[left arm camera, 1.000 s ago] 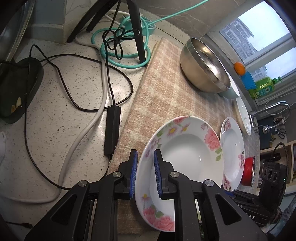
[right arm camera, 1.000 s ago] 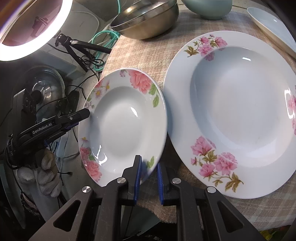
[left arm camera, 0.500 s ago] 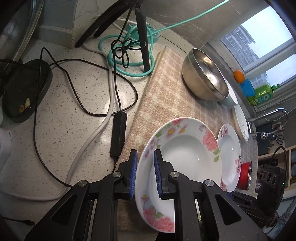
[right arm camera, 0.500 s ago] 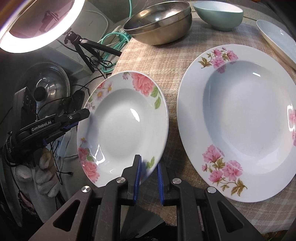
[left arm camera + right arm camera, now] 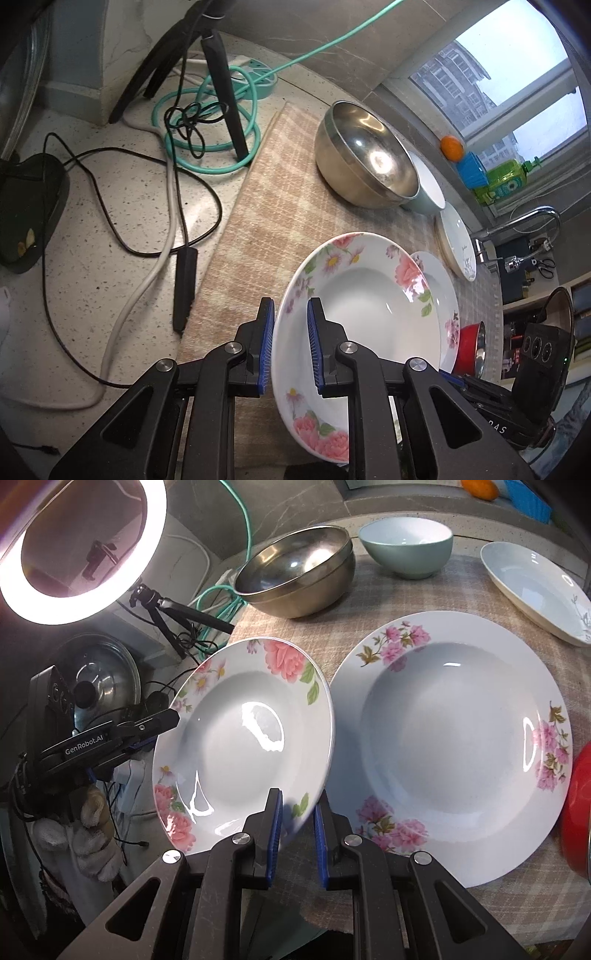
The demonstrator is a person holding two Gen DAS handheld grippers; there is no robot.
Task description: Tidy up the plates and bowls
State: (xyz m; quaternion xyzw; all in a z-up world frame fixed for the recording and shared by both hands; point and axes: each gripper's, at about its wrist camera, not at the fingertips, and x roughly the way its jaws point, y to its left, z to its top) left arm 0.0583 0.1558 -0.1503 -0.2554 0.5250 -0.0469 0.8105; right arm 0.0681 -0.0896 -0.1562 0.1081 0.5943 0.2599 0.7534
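A small floral plate (image 5: 354,306) (image 5: 240,746) is held lifted and tilted above the checked cloth by both grippers. My left gripper (image 5: 290,347) is shut on its left rim. My right gripper (image 5: 297,834) is shut on its near rim. A larger floral plate (image 5: 450,734) lies flat on the cloth just right of it; part of it shows behind the small plate in the left wrist view (image 5: 445,295). A steel bowl (image 5: 295,576) (image 5: 365,170), a pale green bowl (image 5: 406,546) and a white plate (image 5: 535,587) stand at the back.
A red pot (image 5: 580,808) sits at the cloth's right edge. Cables (image 5: 177,206), a teal cord (image 5: 207,158) and a tripod leg (image 5: 225,92) lie on the speckled counter left of the cloth. A ring light (image 5: 81,546) stands at the left. A faucet (image 5: 517,225) is at far right.
The small floral plate has risen off the cloth and tilted up, held by both grippers. Both views have pulled back and upward, showing more of the back bowls.
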